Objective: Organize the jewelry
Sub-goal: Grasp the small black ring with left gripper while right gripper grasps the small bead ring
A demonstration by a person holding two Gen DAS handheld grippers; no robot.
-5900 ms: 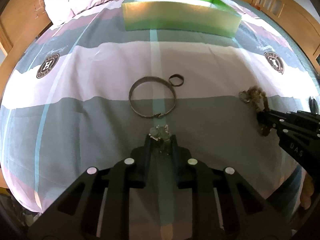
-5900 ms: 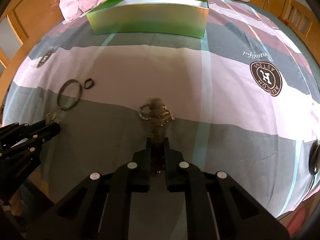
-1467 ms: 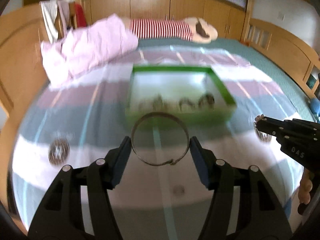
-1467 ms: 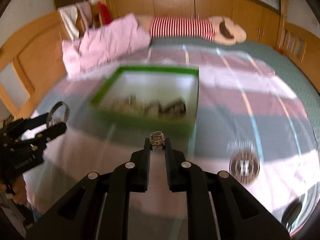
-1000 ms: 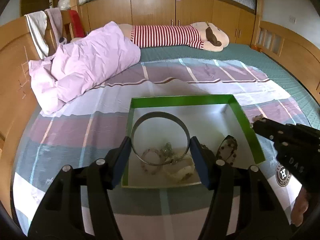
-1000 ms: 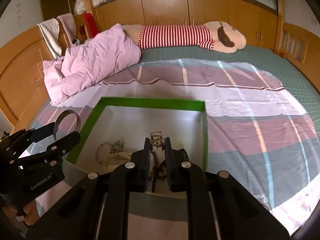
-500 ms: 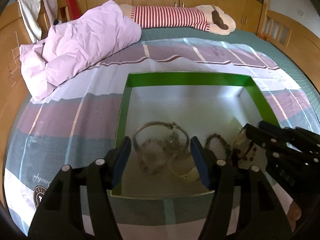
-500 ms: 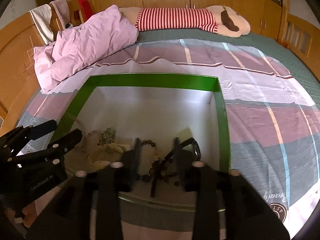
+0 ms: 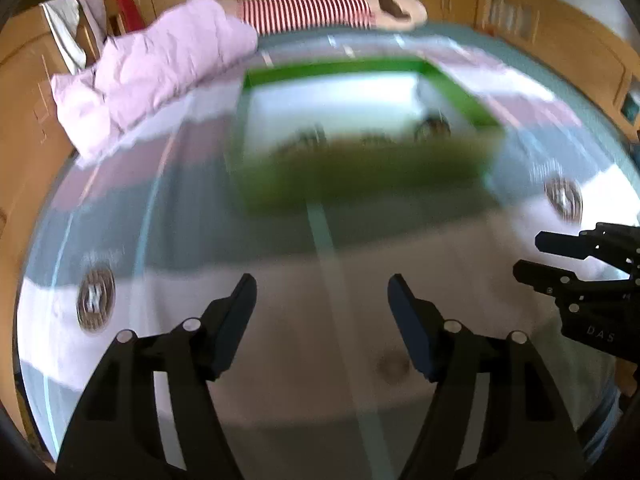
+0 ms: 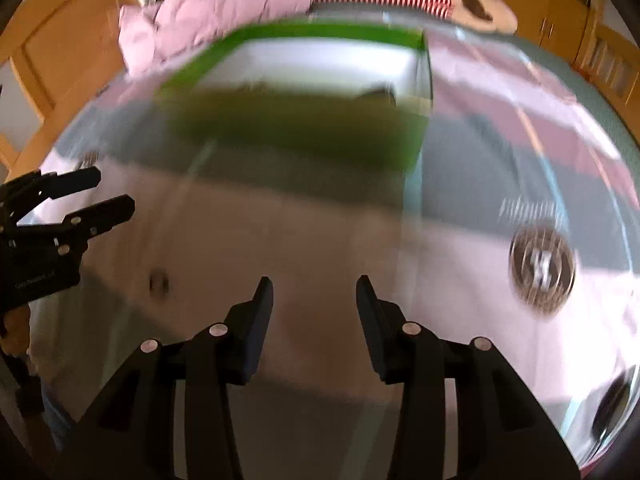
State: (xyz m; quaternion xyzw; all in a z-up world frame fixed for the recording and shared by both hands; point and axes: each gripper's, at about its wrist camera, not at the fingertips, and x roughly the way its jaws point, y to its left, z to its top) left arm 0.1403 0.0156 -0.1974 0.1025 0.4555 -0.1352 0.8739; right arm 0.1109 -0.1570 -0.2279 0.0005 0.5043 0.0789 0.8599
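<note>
A green box [image 9: 360, 176] with a white inside stands on the bed ahead, blurred by motion; it also shows in the right wrist view [image 10: 304, 120]. Blurred jewelry pieces [image 9: 372, 136] lie along its near inside wall. A small dark ring [image 9: 394, 366] lies on the sheet near my left gripper; it also shows in the right wrist view [image 10: 159, 280]. My left gripper [image 9: 322, 292] is open and empty, back from the box. My right gripper [image 10: 315, 292] is open and empty too. Each gripper shows at the edge of the other's view.
The bed sheet [image 9: 280, 240] has grey, pink and white bands with round logo prints [image 10: 542, 270]. A pink quilt [image 9: 152, 68] and a striped plush toy [image 9: 320, 8] lie at the far end. Wooden bed frame and cupboards surround the bed.
Both grippers released their jewelry into the box, opened, and have pulled back and down away from it. The box now sits farther ahead and the views are blurred.
</note>
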